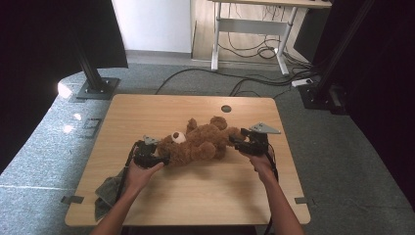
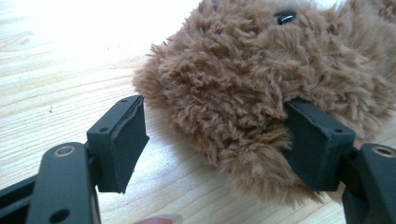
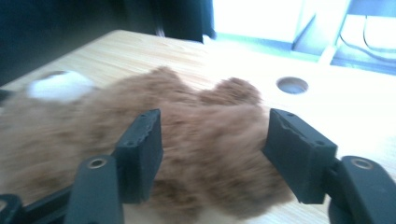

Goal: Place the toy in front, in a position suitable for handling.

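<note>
Two claws flank one shaggy brown plush teddy bear (image 1: 198, 142), which lies on its back near the middle of your pale wooden worktop (image 1: 195, 196), its white muzzle (image 1: 179, 137) turned up and its head toward your left. Your left claw (image 1: 155, 159) sits at the bear's head end with its jaws apart: in the left gripper view one pad (image 2: 312, 144) is buried in the fur at the side of the head, while the other pad (image 2: 125, 140) stands clear of the fur over bare wood, so nothing is pinched there. Your right claw (image 1: 238, 142) is at the bear's leg end, jaws spread wide; in the blurred right gripper view the fur lies just beyond the two pads, not gripped. One crumpled grey-green cloth (image 1: 107, 191) lies at the worktop's near left corner, beside your left forearm.
</note>
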`<state>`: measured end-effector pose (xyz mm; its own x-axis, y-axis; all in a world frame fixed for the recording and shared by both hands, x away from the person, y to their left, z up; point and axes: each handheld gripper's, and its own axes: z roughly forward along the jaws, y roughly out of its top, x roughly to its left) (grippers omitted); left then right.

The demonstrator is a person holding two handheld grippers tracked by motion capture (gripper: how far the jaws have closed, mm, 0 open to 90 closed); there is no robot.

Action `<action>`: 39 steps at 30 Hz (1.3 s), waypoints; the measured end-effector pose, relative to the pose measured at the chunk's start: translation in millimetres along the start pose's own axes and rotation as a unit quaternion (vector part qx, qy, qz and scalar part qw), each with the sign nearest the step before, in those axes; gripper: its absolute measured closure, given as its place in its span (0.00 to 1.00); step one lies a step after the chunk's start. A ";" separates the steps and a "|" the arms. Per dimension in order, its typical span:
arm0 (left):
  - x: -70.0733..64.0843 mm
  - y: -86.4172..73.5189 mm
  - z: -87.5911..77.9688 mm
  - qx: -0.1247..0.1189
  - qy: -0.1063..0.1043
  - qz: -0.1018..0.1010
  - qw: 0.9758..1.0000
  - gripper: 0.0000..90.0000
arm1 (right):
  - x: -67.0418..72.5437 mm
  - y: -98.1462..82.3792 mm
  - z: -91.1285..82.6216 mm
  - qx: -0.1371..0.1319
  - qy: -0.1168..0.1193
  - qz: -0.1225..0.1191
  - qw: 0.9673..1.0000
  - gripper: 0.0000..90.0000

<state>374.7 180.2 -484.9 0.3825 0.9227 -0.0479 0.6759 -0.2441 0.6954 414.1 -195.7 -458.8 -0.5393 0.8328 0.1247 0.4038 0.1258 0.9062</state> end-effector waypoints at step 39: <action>29.5 3.4 -26.6 -0.025 -0.015 -0.007 1.000 0.28 | 4.3 -65.0 -10.9 0.009 0.055 0.056 0.997 0.60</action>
<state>371.5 214.5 -464.9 0.3931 0.9162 -0.0783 0.6489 -0.2161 0.7295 377.5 -206.2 -512.9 -0.5670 0.7787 0.2688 0.4793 0.0464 0.8764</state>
